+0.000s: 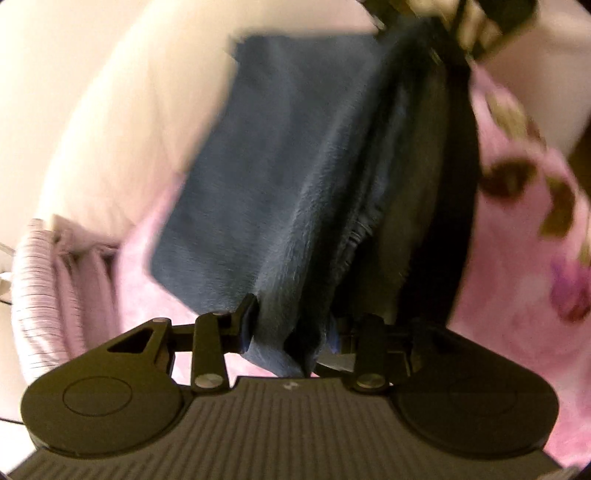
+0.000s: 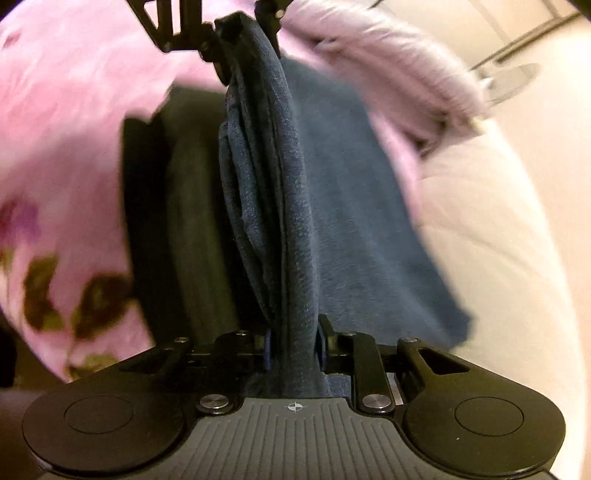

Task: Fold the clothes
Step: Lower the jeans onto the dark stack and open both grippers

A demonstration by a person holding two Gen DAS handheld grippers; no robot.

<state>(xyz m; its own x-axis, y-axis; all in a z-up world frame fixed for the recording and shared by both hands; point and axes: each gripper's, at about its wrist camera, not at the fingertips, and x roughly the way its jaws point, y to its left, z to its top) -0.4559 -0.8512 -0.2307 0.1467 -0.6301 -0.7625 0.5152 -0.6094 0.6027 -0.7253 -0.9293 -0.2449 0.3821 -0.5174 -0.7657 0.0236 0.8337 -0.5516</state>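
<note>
A dark blue fleece garment (image 1: 295, 166) is stretched between my two grippers and hangs down as a folded sheet. My left gripper (image 1: 291, 325) is shut on one end of it. My right gripper (image 2: 293, 345) is shut on the other end (image 2: 295, 258). In the right wrist view the left gripper (image 2: 236, 33) shows at the top, holding the far end. In the left wrist view the right gripper (image 1: 443, 22) shows at the top, blurred. Both views are smeared by motion.
A pink floral blanket (image 2: 55, 147) lies under the garment. A lilac striped garment (image 1: 40, 288) lies bunched at its edge. A black cloth (image 2: 159, 221) lies beneath the blue one. A cream surface (image 2: 498, 240) lies beyond.
</note>
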